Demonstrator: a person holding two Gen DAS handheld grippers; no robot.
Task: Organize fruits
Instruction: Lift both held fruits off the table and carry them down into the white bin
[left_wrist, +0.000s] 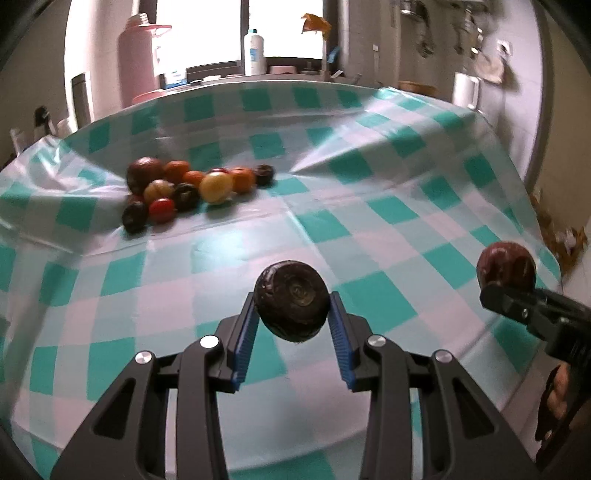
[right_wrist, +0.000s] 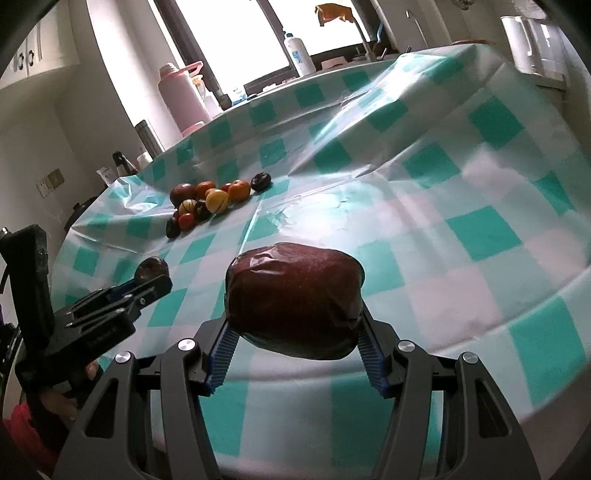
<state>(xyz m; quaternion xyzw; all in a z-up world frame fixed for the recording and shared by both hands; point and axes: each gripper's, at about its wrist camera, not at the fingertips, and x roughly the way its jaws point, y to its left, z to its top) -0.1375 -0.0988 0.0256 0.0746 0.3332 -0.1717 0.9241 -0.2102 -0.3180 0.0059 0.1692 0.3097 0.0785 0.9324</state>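
Gripping round dark fruit (left_wrist: 291, 302), wrapped apple (right_wrist: 293, 297).

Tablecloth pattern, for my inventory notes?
Teal-and-white checks on the tablecloth; left wrist view shows it best.

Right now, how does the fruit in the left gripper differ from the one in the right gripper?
The dark round fruit in the left gripper is near-black; the red fruit in the right gripper is deep red with a glossy, film-like surface. The dark round fruit looks smaller, and the red fruit spreads its jaws wider. Both are clamped between blue pads, held above the checked tablecloth, apart from the fruit pile.
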